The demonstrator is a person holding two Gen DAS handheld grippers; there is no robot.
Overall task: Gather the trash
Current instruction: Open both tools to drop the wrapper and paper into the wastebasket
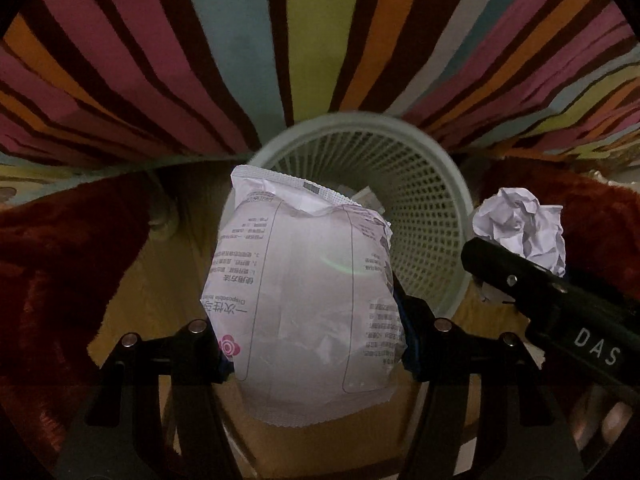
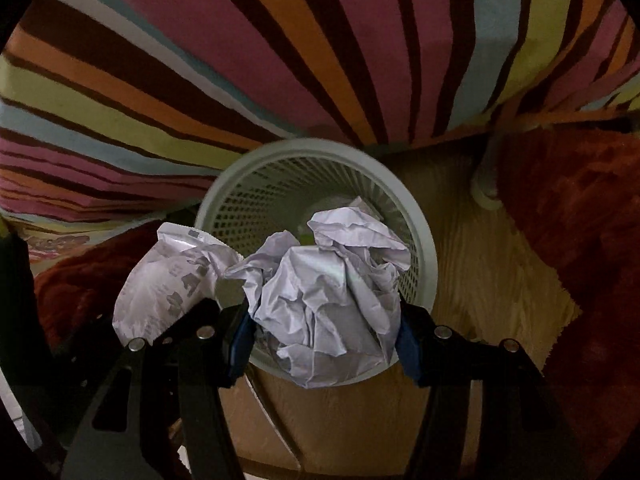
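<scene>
Now both loads hang over the mesh bin [image 2: 420,248], left gripper [image 1: 312,344] clamped partway on the printed packet [image 1: 304,292], right gripper [image 2: 324,340] pinching the crumpled paper [image 2: 332,296] just above the rim, so next I'd say both simply let go.

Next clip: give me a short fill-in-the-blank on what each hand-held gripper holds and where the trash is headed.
1. The left hand-held gripper is shut on a printed white ____.
2. The right hand-held gripper clamps a ball of crumpled ____.
3. Both pieces hang above a pale mesh ____ standing on the wooden floor.
4. Behind it lies a ____ cloth in many colours.

Missing words: packet; paper; basket; striped
</scene>
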